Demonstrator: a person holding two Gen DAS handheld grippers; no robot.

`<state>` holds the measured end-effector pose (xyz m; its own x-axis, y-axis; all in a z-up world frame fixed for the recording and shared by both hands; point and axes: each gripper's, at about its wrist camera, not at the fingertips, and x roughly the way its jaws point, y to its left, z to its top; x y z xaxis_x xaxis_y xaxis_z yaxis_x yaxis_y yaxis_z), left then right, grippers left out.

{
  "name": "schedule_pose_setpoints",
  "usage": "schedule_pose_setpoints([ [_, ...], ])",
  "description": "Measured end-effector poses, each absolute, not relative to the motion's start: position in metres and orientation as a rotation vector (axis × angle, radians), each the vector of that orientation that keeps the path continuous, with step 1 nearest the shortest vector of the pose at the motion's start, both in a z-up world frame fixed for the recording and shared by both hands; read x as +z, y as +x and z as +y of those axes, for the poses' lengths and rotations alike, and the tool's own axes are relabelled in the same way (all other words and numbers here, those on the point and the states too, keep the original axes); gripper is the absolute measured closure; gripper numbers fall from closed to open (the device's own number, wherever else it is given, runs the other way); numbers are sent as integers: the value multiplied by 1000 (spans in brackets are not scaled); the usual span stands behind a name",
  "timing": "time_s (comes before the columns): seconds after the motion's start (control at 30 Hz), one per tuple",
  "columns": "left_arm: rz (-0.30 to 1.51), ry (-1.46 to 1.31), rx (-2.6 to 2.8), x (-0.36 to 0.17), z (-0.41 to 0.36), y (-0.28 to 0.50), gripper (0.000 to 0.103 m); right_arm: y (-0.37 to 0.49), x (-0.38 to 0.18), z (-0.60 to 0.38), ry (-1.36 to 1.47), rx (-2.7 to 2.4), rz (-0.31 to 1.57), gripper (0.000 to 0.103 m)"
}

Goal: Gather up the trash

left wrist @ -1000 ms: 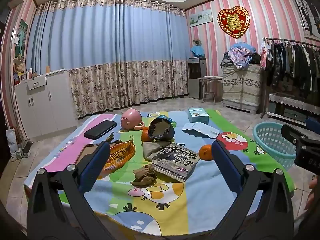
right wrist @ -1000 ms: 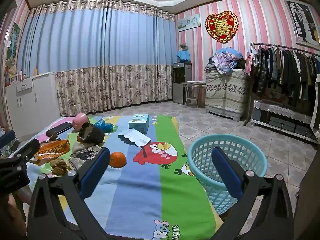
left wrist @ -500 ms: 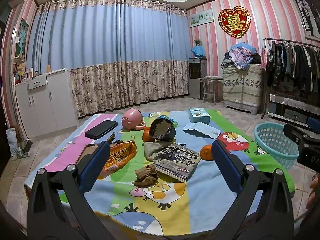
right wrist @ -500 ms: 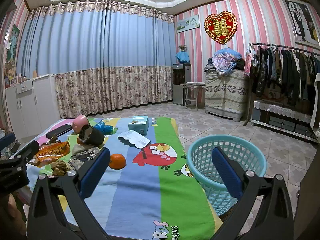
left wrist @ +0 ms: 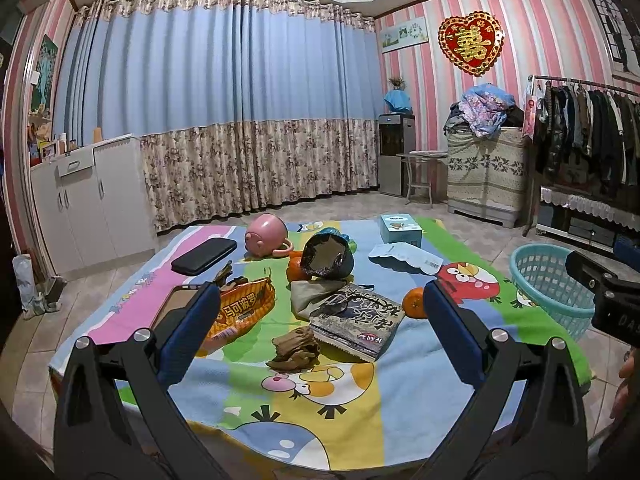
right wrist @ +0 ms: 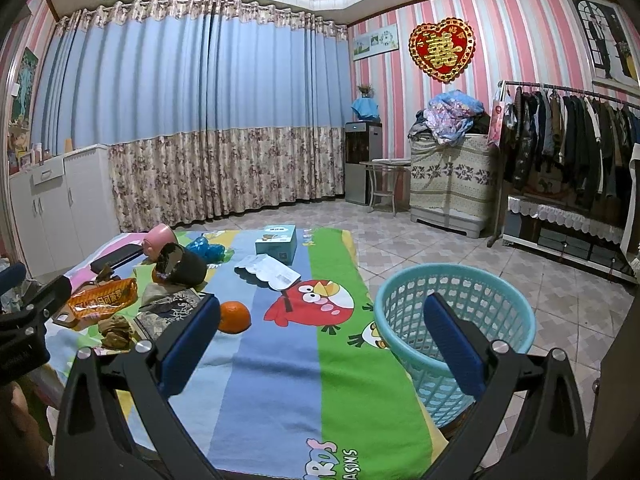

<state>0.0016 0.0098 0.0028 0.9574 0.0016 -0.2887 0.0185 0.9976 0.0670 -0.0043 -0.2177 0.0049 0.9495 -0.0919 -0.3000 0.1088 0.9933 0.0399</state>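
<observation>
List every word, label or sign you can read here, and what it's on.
"ROS" and "ASONS": cut-off print at the mat's near edge.
"囍": gold sign on the red heart wall hanging.
Orange snack bag, book cover, blue box, white packet: print unreadable.

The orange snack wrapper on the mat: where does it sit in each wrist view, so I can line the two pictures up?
Left wrist: the orange snack wrapper lies left of centre, just beyond the left gripper's left finger.
Right wrist: far left, at mid-height, behind the other gripper's black body.
Shared landmark: the black pouch with the foil lining, just right of the wrapper in both views.
</observation>
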Motion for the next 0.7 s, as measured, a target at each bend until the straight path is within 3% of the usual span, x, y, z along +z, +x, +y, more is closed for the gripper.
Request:
schedule_pose_setpoints([
  [0.7,298,70,-6,-6,10,4,5,-3,3,-216,50,-103,306,4],
])
